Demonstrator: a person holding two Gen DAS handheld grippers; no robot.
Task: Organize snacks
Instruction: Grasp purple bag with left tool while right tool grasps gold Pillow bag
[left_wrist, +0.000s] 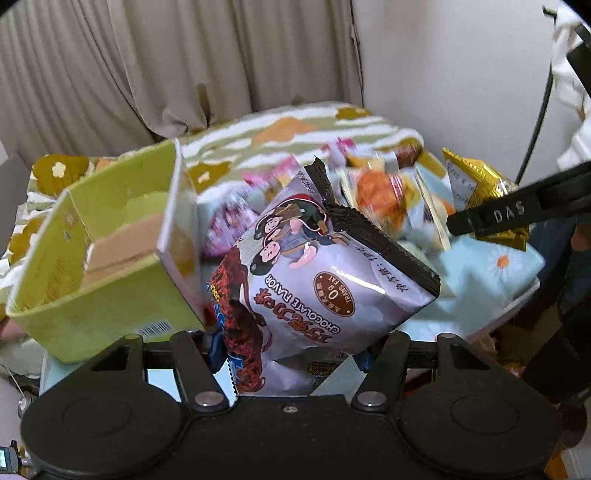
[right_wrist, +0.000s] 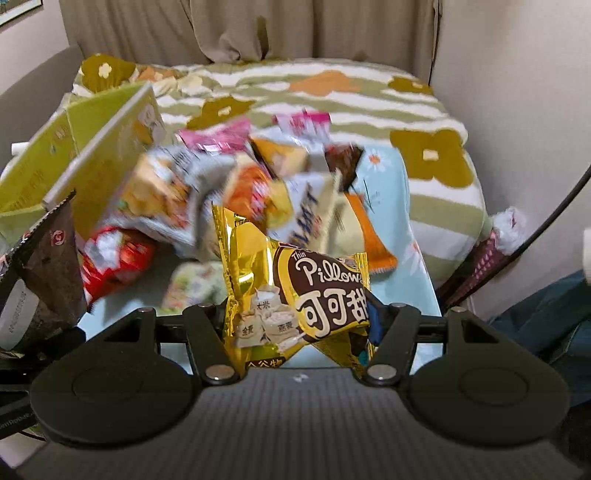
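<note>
Left gripper (left_wrist: 291, 354): clamped on lilac chocolate-flavour packet (left_wrist: 325, 280), held tilted, print upside down, black serrated seal at top right. Second wrapper, red-brown with blue edge (left_wrist: 236, 332), pinched in same grip, just left of lilac packet.

Right gripper (right_wrist: 299, 332): clamped on gold Pillows packet (right_wrist: 295, 291), brown label panel facing camera, gold foil fin standing up at left. Same packet seen from left wrist view as gold foil (left_wrist: 480, 192) behind a black finger (left_wrist: 495, 218) marked "DAS".

Light blue daisy cloth (right_wrist: 417, 266): under both grippers, spread over bed.

Green cardboard box (left_wrist: 107, 258): open-topped, left of lilac packet, just beside it (barcode on near wall; contact not clear). Tan card insert visible inside. Also at left in right wrist view (right_wrist: 74, 147).

Snack pile (right_wrist: 229, 184): loose heap on blue cloth beyond both held packets, right of box; heavily blurred. Distinguishable: red packet (right_wrist: 114, 262) at near left, pale green packet (right_wrist: 192, 288) in front, orange packet (right_wrist: 373, 236) at right, pink wrappers (right_wrist: 295, 125) at far edge.

Striped floral blanket (right_wrist: 332, 96): green, white and mustard, beyond pile.

Beige curtain (left_wrist: 147, 74): behind bed.
</note>
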